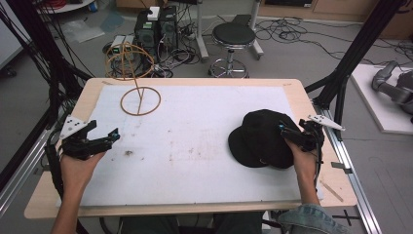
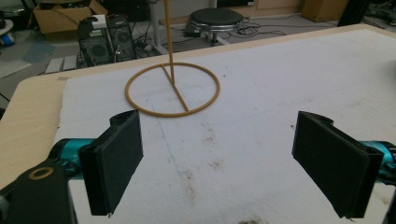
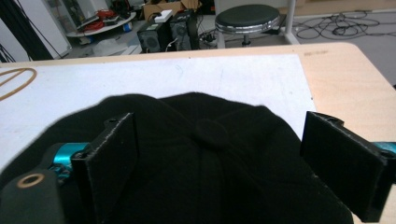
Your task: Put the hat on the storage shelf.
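Observation:
A black cap (image 1: 260, 136) lies on the white mat at the right side of the table, its top button (image 3: 211, 132) facing up. My right gripper (image 1: 286, 131) hovers at the cap's right edge, jaws wide open over the crown with nothing between them; in the right gripper view that gripper (image 3: 219, 163) straddles the cap (image 3: 187, 154). My left gripper (image 1: 109, 138) rests open at the table's left side, far from the cap. In the left gripper view the gripper (image 2: 219, 163) points at a wooden wire hat stand (image 2: 173, 88), whose ring base (image 1: 140, 101) sits at the back left.
The white mat (image 1: 195, 146) covers most of the wooden table (image 1: 311, 105). Beyond the far edge stand a black stool (image 1: 233, 36), computer cases (image 1: 156, 27) and tangled cables on the floor. Black frame posts flank both sides.

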`<state>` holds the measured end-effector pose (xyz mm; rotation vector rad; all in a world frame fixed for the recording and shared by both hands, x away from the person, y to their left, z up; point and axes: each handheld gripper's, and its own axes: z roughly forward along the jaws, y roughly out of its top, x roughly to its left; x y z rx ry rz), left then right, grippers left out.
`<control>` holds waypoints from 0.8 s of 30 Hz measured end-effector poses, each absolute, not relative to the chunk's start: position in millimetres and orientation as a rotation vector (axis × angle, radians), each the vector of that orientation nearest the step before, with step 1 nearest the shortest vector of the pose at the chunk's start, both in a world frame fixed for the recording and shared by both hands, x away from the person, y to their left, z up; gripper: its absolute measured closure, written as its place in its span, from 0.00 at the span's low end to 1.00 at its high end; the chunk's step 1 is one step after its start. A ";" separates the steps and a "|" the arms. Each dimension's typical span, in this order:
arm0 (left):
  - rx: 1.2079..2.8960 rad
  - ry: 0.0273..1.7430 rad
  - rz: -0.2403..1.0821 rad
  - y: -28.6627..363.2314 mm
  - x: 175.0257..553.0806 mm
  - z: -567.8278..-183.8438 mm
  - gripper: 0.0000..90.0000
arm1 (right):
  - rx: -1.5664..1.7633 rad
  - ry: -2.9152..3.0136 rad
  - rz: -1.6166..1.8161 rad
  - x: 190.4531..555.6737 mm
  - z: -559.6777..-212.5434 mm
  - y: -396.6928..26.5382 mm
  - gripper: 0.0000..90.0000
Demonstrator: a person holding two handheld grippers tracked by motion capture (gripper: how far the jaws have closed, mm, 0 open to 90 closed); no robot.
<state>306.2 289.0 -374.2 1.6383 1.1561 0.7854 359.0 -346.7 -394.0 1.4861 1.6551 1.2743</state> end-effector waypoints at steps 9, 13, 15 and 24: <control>1.632 1.160 0.782 289.4 306.3 -374.5 0.18 | 1.543 1.728 1.265 365.1 -403.2 -346.0 0.15; 1.631 1.155 0.785 289.2 306.4 -373.5 0.19 | 1.569 1.775 1.246 368.7 -408.5 -344.3 0.16; 1.627 1.155 0.784 288.7 306.9 -373.3 0.19 | 1.577 1.792 1.236 370.1 -410.4 -343.7 0.18; 1.634 1.147 0.785 287.4 306.0 -372.9 0.19 | 1.592 1.865 1.164 373.2 -417.1 -338.8 0.28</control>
